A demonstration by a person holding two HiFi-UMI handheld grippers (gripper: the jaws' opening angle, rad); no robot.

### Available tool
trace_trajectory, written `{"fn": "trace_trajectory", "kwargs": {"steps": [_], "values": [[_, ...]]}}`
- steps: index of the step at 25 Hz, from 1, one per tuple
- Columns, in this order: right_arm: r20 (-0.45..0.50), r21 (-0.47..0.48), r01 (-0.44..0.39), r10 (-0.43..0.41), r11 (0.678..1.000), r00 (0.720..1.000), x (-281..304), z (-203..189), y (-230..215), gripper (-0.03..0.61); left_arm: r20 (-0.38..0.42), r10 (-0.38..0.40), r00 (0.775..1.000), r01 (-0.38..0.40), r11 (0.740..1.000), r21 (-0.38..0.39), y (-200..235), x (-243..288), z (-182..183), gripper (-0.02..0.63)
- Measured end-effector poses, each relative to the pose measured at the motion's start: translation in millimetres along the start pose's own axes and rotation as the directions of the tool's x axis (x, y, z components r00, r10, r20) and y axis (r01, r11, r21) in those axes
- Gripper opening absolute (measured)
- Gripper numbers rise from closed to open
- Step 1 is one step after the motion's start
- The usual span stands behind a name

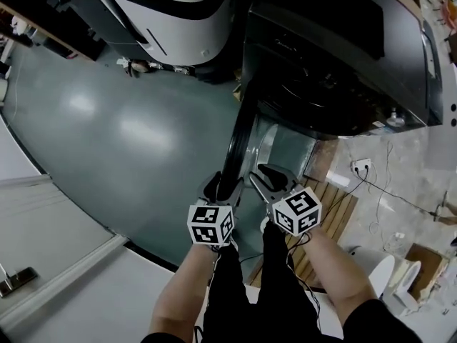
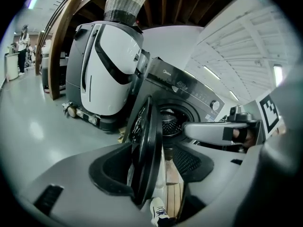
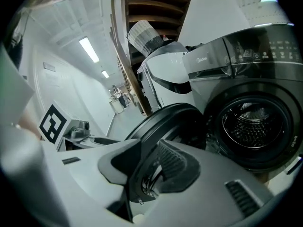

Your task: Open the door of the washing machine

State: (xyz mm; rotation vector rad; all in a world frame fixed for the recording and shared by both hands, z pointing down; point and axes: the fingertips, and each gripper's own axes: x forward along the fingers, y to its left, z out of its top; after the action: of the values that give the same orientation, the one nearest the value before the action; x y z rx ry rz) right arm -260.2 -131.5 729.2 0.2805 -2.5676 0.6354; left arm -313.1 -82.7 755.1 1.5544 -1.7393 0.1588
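1. Only the gripper views showed the drum (image 3: 250, 122); the door (image 3: 165, 122) stood swung out from the washer (image 3: 246, 74)
2. The left gripper (image 2: 151, 161) loosely straddled the door's rim, while the right gripper (image 3: 151, 167) clamped it
3. The washer bore "Midea"

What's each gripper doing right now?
Left gripper: open, washing machine door rim between jaws, gap beside one pad.
Right gripper: closed on the door rim.
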Motion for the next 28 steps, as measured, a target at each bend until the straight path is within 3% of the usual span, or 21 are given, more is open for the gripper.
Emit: {"fn": "trace_trajectory", "kwargs": {"steps": [16, 28], "values": [[-0.087, -0.041, -0.056, 0.052, 0.998, 0.995, 92.9, 12.7, 52.9, 0.130, 0.033, 0.031, 0.999, -0.030, 0.999, -0.030, 77.1, -30.7, 16.9, 0.284], [-0.084, -0.020, -0.051, 0.049, 0.998, 0.995, 130.0, 22.8, 68.1, 0.130, 0.065, 0.081, 0.995, -0.079, 0.997, -0.025, 125.0, -40.2, 38.7, 0.284]]}}
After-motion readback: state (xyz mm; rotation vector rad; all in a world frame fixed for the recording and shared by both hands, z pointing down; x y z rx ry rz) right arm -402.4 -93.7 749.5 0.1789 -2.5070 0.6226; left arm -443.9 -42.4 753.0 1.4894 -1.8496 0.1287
